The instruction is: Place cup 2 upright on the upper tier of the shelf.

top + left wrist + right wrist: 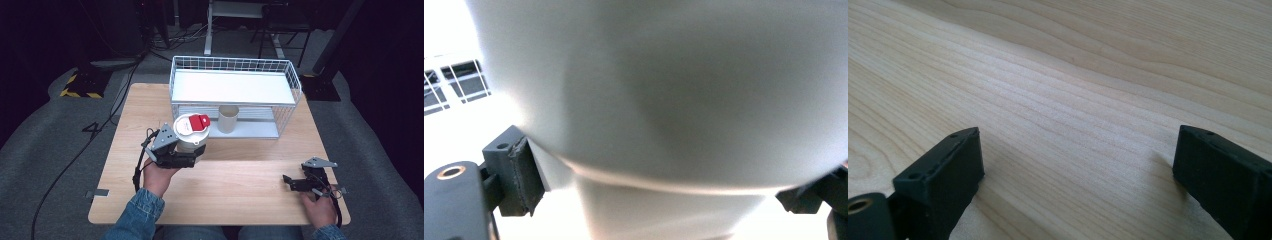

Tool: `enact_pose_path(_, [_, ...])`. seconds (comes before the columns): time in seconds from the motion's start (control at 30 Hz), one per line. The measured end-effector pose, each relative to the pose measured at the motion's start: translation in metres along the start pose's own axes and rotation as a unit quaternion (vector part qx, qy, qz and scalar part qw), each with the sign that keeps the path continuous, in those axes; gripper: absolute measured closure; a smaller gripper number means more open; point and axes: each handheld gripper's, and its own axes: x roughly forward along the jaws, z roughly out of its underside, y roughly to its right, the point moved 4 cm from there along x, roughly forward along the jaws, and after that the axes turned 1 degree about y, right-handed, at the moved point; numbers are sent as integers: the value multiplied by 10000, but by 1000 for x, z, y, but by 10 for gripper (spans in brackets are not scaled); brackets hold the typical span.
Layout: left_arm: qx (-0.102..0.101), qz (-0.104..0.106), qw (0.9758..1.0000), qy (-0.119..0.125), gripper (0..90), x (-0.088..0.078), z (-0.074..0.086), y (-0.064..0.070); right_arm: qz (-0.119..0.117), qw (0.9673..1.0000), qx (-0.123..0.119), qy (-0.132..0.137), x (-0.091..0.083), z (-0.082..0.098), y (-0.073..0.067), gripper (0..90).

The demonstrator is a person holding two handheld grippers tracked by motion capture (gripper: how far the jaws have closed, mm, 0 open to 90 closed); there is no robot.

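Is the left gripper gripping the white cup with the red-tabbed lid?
Touching. In the left gripper view, the left gripper's pads press the sides of the white cup with the red-tabbed lid.

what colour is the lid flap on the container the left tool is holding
Red: the flap sits on the white container gripped by the left tool, clearest in the high view.

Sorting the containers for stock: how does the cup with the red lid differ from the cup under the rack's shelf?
The lidded cup wears a white lid with a red flap; the open cup has none. The lidded cup is clamped in the left gripper outside the wire rack; the open cup stands inside it. Both are pale and upright.
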Motion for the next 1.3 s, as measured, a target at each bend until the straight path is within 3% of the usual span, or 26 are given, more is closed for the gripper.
enact_pose_path(0.5, [129, -24, 9999, 109, 131, 2, -41, 0, 1, 10000, 1, -3, 0, 0, 0, 60])
enact_pose_path(0.7, [101, 27, 9998, 172, 131, 9, -60, -2, 1, 10000, 1, -3, 0, 0, 0, 60])
enact_pose_path(1.3, [367, 135, 9989, 267, 131, 36, -105, 2, 15, 10000, 9, -3, 0, 0, 0, 59])
